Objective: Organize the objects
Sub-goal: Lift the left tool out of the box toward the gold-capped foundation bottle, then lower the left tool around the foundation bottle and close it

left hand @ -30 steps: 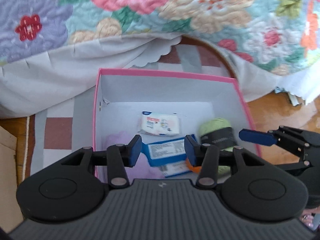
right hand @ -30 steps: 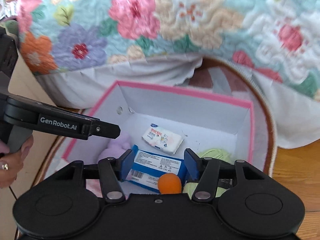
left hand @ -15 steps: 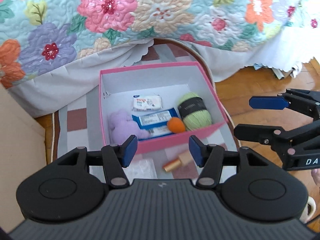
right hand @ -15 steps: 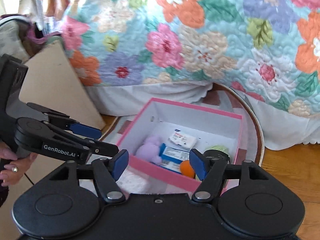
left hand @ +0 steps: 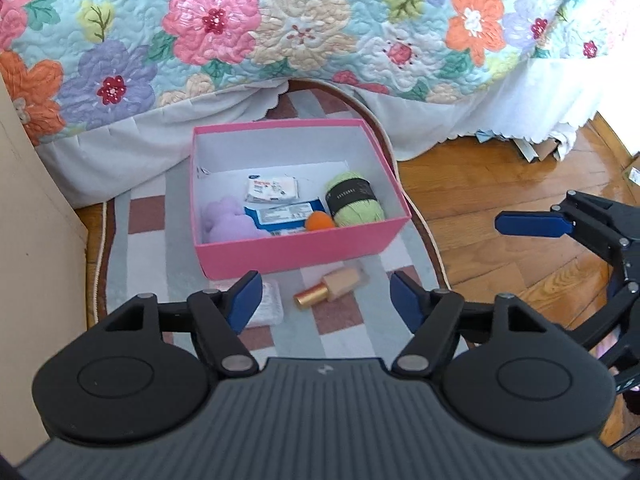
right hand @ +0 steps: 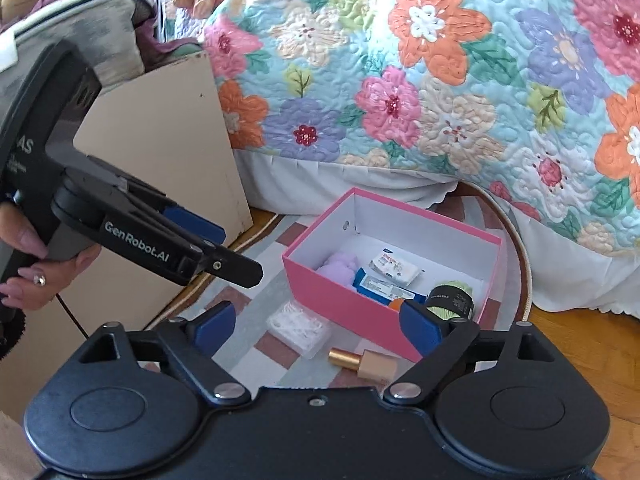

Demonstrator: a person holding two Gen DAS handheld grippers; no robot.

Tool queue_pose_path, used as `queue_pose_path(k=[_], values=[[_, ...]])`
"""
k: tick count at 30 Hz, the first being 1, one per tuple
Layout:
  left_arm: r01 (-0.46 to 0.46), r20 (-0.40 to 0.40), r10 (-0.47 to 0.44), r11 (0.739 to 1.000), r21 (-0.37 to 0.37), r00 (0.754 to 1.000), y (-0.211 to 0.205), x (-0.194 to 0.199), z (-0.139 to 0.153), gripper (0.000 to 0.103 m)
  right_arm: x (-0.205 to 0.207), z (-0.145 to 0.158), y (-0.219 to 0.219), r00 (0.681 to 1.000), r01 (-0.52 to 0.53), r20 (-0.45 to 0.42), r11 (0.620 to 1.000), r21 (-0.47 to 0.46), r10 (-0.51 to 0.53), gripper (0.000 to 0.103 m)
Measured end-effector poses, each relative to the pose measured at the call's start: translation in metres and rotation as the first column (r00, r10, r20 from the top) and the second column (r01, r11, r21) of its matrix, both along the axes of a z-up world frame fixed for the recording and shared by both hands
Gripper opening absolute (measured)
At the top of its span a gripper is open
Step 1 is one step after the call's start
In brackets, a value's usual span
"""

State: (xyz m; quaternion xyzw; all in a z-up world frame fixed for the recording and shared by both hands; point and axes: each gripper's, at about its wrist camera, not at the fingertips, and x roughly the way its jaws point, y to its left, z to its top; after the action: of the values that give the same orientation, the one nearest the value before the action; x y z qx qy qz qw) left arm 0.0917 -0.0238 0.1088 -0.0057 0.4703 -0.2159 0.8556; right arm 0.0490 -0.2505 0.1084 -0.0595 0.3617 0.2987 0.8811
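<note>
A pink box (left hand: pixel 304 248) stands on the rug and holds a purple plush (left hand: pixel 228 220), a blue packet (left hand: pixel 280 216), a white packet (left hand: pixel 272 190), an orange ball (left hand: pixel 319 222) and green yarn (left hand: pixel 354 200). In front of it lie a gold-capped bottle (left hand: pixel 332 286) and a clear case (left hand: pixel 266 308). My left gripper (left hand: pixel 326 296) hovers above and in front of the box, jaws opening, nothing between them. My right gripper (right hand: pixel 316 324) hangs to its right, jaws opening wide and empty, above the bottle (right hand: pixel 364 362) and case (right hand: pixel 300 328).
A floral quilt (left hand: pixel 320 32) with a white skirt hangs behind the box. A beige panel (right hand: pixel 160 140) stands at the left. The checked rug (left hand: pixel 340 332) lies on a wood floor (left hand: pixel 500 184). A hand (right hand: pixel 28 276) holds the left gripper (right hand: pixel 224 248).
Both grippers have pulled back and up from inside the box, and their jaws have widened. The bottle and clear case on the rug have come into view.
</note>
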Motion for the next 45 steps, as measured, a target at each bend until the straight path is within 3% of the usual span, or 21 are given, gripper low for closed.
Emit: queue_pose_path(k=[7,13,17,24,29,35,38,45], values=[[-0.008,-0.037,0.006,0.999,-0.040,0.999,-0.006,-0.001,-0.029,0.083,-0.005,-0.029,-0.004,1.000,0.024,-0.009,1.000,-0.009,-0.024,0.095],[0.003,-0.070,-0.007,0.998,-0.058,0.998,-0.017,-0.001,-0.049,0.093,-0.009,-0.055,-0.011,1.000,-0.007,-0.019,0.999,0.052,0.008,0.095],[-0.016,-0.099,0.009,0.998,-0.065,0.995,-0.023,0.006,-0.069,0.093,-0.008,-0.075,-0.013,1.000,-0.027,0.013,0.997,0.067,0.026,0.095],[-0.010,-0.093,0.003,0.997,-0.077,0.996,-0.030,0.022,-0.109,0.094,0.011,-0.121,-0.010,1.000,-0.016,0.013,1.000,0.006,0.016,0.095],[-0.009,-0.105,0.001,0.997,-0.079,0.994,-0.030,0.034,-0.134,0.093,0.034,-0.152,-0.006,0.998,0.001,-0.068,1.000,-0.004,-0.002,0.095],[0.027,-0.089,-0.033,0.997,-0.066,0.995,-0.037,0.049,-0.166,0.093,0.054,-0.182,-0.006,0.993,0.054,-0.105,0.999,-0.005,-0.054,0.095],[0.051,-0.053,-0.053,0.997,-0.051,0.997,-0.044,0.057,-0.181,0.093,0.059,-0.195,-0.012,0.984,0.112,-0.142,0.993,0.030,-0.106,0.095],[0.091,-0.073,-0.096,0.994,-0.064,0.993,-0.058,0.075,-0.210,0.092,0.063,-0.212,-0.013,0.969,0.161,-0.198,0.986,0.052,-0.148,0.095]])
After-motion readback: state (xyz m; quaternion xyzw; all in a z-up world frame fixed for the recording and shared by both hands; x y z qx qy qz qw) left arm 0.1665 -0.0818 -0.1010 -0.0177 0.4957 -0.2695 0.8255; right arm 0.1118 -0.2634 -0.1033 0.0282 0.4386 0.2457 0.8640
